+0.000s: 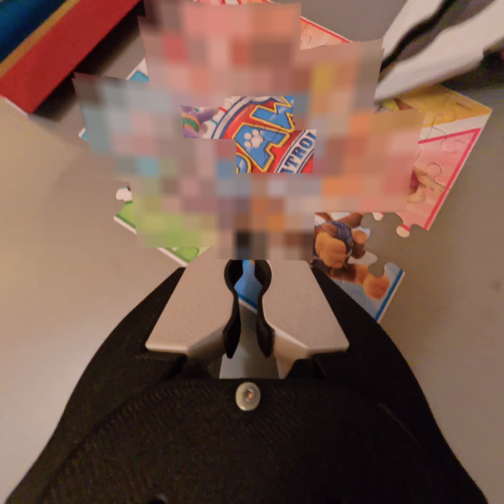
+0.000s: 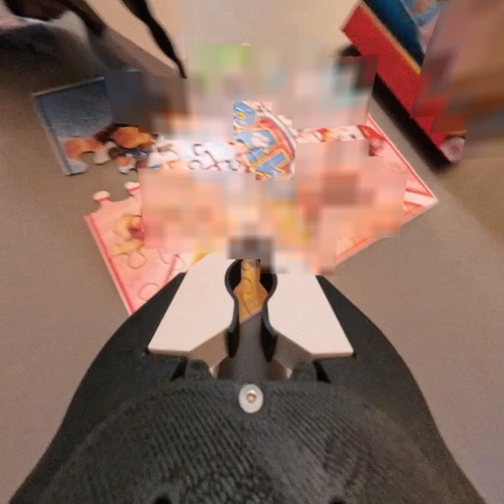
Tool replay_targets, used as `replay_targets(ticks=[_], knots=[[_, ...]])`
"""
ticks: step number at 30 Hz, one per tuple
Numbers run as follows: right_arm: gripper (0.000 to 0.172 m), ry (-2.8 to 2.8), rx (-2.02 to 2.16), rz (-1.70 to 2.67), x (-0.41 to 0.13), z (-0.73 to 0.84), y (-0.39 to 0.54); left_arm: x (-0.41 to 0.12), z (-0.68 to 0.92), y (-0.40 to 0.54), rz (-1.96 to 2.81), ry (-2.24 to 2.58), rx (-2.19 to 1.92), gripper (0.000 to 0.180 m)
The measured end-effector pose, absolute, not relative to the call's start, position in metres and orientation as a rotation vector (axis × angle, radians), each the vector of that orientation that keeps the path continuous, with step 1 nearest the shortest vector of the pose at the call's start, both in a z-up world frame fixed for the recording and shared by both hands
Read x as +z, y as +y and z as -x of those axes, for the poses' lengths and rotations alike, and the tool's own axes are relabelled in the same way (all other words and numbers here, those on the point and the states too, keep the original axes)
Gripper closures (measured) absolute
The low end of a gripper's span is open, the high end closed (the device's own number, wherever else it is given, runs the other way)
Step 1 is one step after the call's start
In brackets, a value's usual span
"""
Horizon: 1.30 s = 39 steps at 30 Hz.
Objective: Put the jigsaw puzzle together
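Puzzle [image 1: 354, 256], a nearly complete cartoon jigsaw, lies flat on the grey surface [image 1: 54, 245] with a piece-shaped gap at its near edge. I hang my left gripper [image 1: 248, 261] over its blue corner and my right gripper [image 2: 249, 261] over the pink side; mosaic patches hide both sets of fingertips. A red box [image 1: 49, 54] sits beside it.

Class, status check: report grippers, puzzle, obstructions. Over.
Left gripper, right gripper over jigsaw puzzle, jaw tips hidden. Puzzle flat on grey surface, pieces missing at one edge. Red box alongside.
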State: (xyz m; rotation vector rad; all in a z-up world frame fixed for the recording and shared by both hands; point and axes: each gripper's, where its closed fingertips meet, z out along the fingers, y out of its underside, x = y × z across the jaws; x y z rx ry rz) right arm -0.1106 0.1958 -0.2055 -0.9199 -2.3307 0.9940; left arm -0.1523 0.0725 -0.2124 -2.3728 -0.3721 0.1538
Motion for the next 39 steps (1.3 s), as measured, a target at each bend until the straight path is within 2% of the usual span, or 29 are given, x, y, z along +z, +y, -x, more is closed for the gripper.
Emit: replay_targets(ticks=[3, 6, 10, 13, 15, 17, 29, 39], knots=[[0.172, -2.334, 1.040, 1.028, -0.206, 0.101, 0.213, -0.212, 0.142, 0.051, 2.386, -0.417, 0.070, 0.179], [0.172, -2.491, 1.144, 0.843, -0.206, 0.069, 0.192, -0.211, 0.118, 0.034, 2.388, -0.402, -0.086, 0.178], [0.171, -2.374, 1.061, 0.759, -0.200, 0.074, 0.202, -0.209, 0.123, 0.018, 2.371, -0.373, 0.009, 0.163], [0.138, -2.380, 1.113, 0.891, -0.201, 0.077, 0.213, -0.209, 0.140, 0.015, 2.326, -0.512, 0.038, 0.158], [0.115, -2.390, 1.177, 1.011, -0.201, 0.077, 0.219, -0.209, 0.141, 0.020, 2.285, -0.560, -0.006, 0.145], [0.104, -2.389, 1.243, 1.088, -0.199, 0.077, 0.223, -0.208, 0.142, 0.024, 2.262, -0.573, -0.011, 0.141], [0.100, -2.450, 1.118, 0.960, -0.209, 0.056, 0.210, -0.206, 0.127, 0.038, 2.251, -0.571, -0.086, 0.132], [0.105, -2.476, 1.216, 1.010, -0.205, 0.025, 0.213, -0.204, 0.086, 0.031, 2.384, -0.468, -0.286, 0.134]])
